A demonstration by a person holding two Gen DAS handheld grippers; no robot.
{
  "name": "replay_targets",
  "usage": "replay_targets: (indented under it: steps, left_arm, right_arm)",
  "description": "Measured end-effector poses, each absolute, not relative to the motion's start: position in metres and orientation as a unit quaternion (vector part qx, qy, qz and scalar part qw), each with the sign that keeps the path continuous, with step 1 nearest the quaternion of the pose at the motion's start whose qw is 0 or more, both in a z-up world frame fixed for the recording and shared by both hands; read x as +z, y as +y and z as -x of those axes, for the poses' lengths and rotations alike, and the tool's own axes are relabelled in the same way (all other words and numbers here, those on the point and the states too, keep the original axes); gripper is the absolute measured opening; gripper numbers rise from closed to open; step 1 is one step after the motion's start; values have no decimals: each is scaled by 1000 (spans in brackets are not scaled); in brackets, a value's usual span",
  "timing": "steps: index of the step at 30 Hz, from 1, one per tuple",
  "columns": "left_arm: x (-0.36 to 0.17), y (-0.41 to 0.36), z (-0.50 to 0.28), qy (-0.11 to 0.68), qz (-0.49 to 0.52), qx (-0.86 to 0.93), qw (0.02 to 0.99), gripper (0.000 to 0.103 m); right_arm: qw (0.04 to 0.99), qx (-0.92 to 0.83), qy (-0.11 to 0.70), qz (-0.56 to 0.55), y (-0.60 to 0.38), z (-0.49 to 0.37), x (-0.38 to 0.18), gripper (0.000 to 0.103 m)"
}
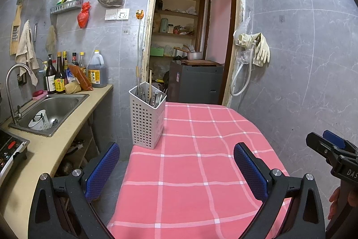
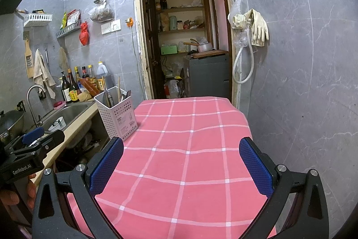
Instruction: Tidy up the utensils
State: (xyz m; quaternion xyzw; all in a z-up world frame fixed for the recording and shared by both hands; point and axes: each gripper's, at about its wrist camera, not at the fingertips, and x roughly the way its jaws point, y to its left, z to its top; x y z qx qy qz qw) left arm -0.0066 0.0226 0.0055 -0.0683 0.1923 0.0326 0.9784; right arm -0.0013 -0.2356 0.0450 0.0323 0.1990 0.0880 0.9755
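Observation:
A white perforated utensil holder (image 1: pixel 146 118) (image 2: pixel 117 113) stands upright at the far left corner of the pink checked tablecloth (image 1: pixel 197 171) (image 2: pixel 185 160). Spoons, chopsticks and other utensils (image 1: pixel 154 95) (image 2: pixel 116 95) stick out of its top. My left gripper (image 1: pixel 176 169) hangs open above the near part of the table, nothing between its blue pads. My right gripper (image 2: pixel 181 167) is open too, over the table's near half, and empty. Each gripper shows at the edge of the other's view: right gripper (image 1: pixel 333 147), left gripper (image 2: pixel 38 140).
A counter with a steel sink (image 1: pixel 51 109) (image 2: pixel 67 111), tap and sauce bottles (image 1: pixel 67 73) runs along the left. A white cup (image 1: pixel 39 120) lies in the sink. A doorway (image 1: pixel 192 37) opens behind the table. Rubber gloves (image 1: pixel 257 48) hang on the right wall.

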Motion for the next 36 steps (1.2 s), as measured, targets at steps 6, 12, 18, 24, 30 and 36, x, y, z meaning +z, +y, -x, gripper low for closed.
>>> replay_targets:
  steps: [6,12,18,24,30,36]
  left_arm:
    - [5,22,5,193,67,30,978,103]
    - [4,21,5,194,67,30,978,103]
    - [5,21,4,194,66,30,978,103]
    - [5,21,4,194,66,29,978,103]
    - [4,20,3,195,65,29,978,103]
    - [-1,23,0,198,64,25,978,103]
  right_arm:
    - [975,87,200,-34,-233,1,42,102]
    - [975,87,199,-34,-235,1,44,102]
    - [975,87,200,-34,-234,1,44,101]
    - [975,87,200,-34,-237,-1,45,102]
    - [975,88,201,-34,-237,-1,45,102]
    - [975,86,202,-36,-234,1,41,101]
